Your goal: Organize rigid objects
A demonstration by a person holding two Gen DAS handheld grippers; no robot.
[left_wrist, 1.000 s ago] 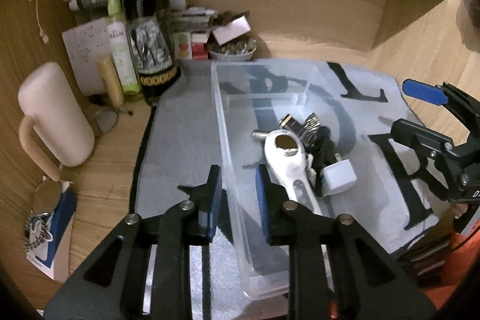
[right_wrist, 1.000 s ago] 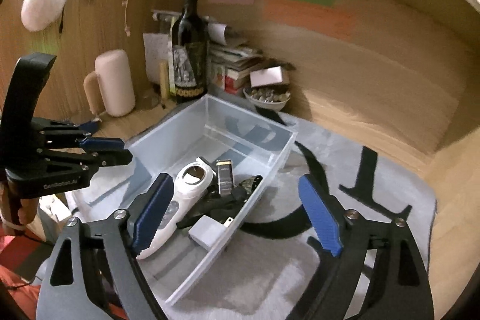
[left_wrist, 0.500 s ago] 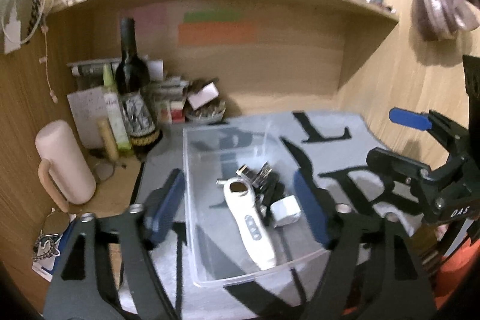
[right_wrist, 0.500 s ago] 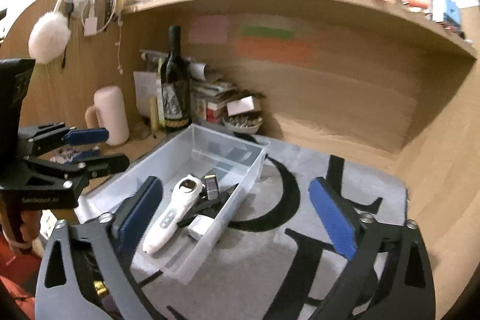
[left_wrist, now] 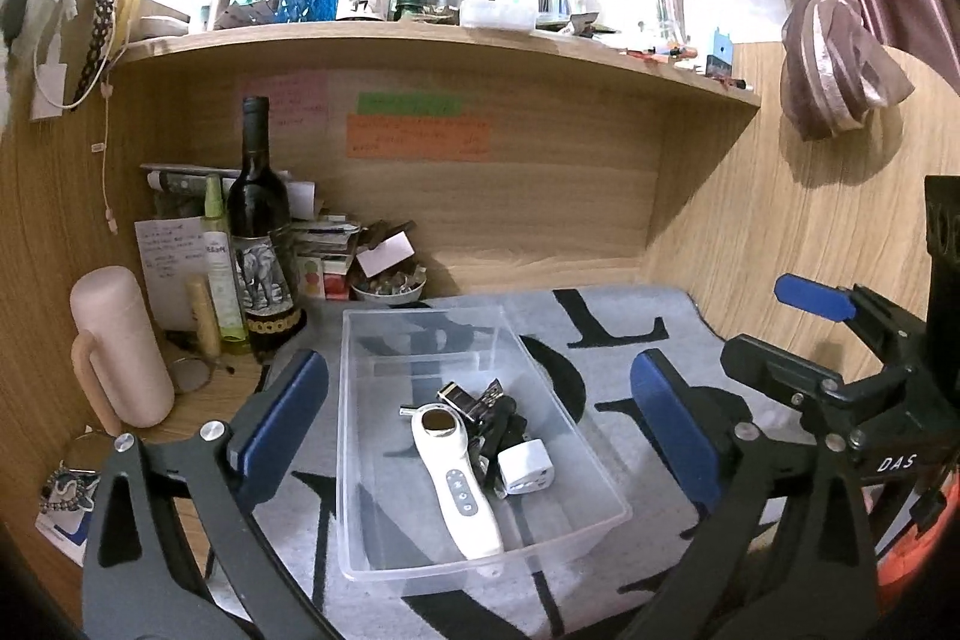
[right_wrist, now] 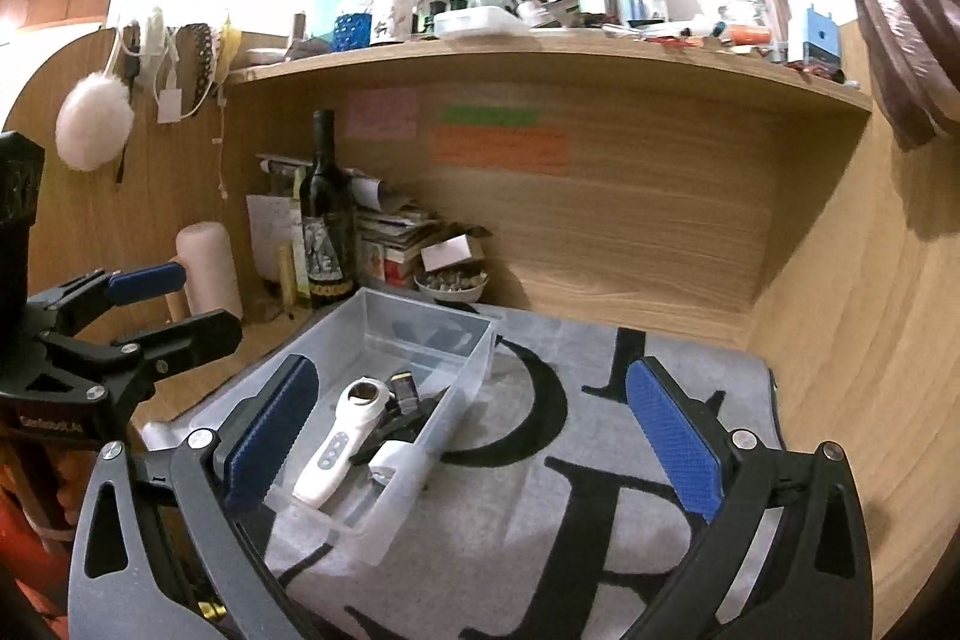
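1. Hanging above the grey lettered mat [left_wrist: 624, 340], the left tool [left_wrist: 480, 418] had its blue pads spread wide with nothing between them.
2. Directly ahead of that tool, between its two fingers as its camera saw it, sat the clear plastic bin [left_wrist: 420, 334] on the mat.
3. Inside the bin, toward the end nearer the tool, lay a white handheld device [left_wrist: 459, 484] with its round head pointing away and its buttons facing up.
4. Just to the right of the device rested a white plug adapter [left_wrist: 525, 469], touching a cluster of black clips [left_wrist: 498, 415] beyond it.
5. The right tool [right_wrist: 474, 436] was likewise parted wide and gripped nothing; the bin [right_wrist: 384, 334] lay ahead of its left finger, with bare mat [right_wrist: 540, 490] ahead of its centre.
6. Each tool showed in the other's camera, the right one [left_wrist: 804, 334] off to the right of the left, raised clear of the mat.
7. Beyond the bin, to the left on the worktop [left_wrist: 540, 268], stood a dark wine bottle [left_wrist: 261, 244], a pale pink mug [left_wrist: 117, 346] and a small bowl [left_wrist: 389, 289].
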